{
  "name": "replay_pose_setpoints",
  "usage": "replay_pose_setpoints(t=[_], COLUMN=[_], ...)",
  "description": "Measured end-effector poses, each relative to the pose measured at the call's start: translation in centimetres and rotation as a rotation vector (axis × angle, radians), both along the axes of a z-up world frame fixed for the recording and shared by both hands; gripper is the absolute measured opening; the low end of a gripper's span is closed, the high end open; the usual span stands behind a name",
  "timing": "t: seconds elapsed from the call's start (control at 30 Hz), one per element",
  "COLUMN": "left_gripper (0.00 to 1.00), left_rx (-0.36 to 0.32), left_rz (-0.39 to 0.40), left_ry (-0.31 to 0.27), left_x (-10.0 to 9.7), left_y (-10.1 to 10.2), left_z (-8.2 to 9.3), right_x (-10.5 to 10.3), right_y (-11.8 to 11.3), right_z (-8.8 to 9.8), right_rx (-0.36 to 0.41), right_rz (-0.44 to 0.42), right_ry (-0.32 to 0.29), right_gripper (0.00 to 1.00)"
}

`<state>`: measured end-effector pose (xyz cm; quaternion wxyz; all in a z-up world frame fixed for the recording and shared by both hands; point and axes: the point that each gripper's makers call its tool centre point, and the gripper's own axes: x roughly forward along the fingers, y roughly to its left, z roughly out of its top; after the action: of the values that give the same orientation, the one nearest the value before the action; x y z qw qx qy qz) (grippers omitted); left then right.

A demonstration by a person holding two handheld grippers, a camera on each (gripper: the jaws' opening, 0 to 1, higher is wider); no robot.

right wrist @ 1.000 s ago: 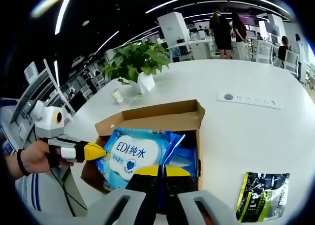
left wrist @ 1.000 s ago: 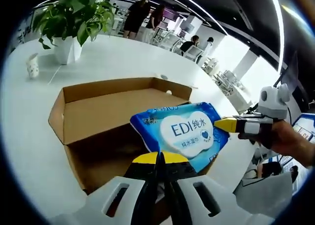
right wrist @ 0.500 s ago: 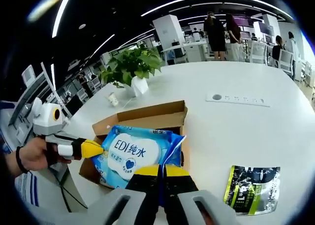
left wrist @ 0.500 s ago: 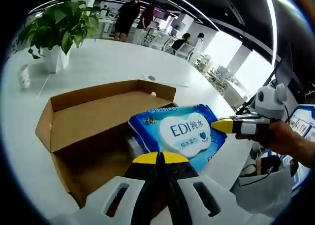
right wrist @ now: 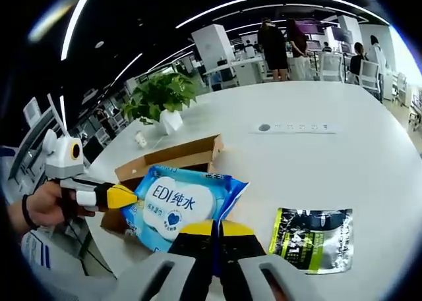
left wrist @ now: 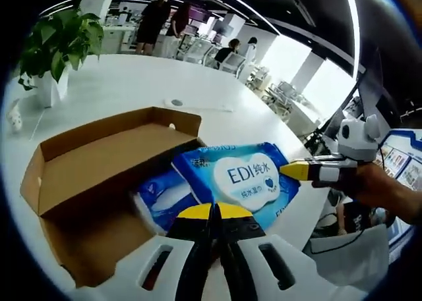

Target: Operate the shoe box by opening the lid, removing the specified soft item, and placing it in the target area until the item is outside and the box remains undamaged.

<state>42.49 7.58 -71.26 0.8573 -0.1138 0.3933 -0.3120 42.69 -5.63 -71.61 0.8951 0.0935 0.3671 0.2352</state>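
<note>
Both grippers, left (left wrist: 212, 213) and right (right wrist: 215, 229), pinch opposite edges of the blue wipes pack (left wrist: 241, 179), holding it above the open cardboard box (left wrist: 99, 153) (another pack (left wrist: 165, 195) inside), the potted plant (right wrist: 159, 97) farther off.

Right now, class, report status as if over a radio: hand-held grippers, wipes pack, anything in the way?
Left hand-held gripper and right hand-held gripper both shut on blue wipes pack. Pack held up above the open shoe box. Second blue pack in box. Dark pouch lying on white table.
</note>
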Motion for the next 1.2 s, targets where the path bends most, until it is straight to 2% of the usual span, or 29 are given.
replay_pose_setpoints(t=[0.57, 1.2], left_gripper=[0.0, 0.0], left_rx=[0.001, 0.016], left_rz=[-0.096, -0.165], left_ry=[0.01, 0.016], left_x=[-0.9, -2.3], left_y=[-6.6, -12.1], left_z=[-0.6, -1.6], right_x=[-1.9, -3.4], right_y=[-6.6, -12.0], right_z=[-0.8, -1.9], right_rx=[-0.002, -0.001], right_rz=[-0.085, -0.134], right_ry=[0.019, 0.035], right_gripper=[0.0, 0.0])
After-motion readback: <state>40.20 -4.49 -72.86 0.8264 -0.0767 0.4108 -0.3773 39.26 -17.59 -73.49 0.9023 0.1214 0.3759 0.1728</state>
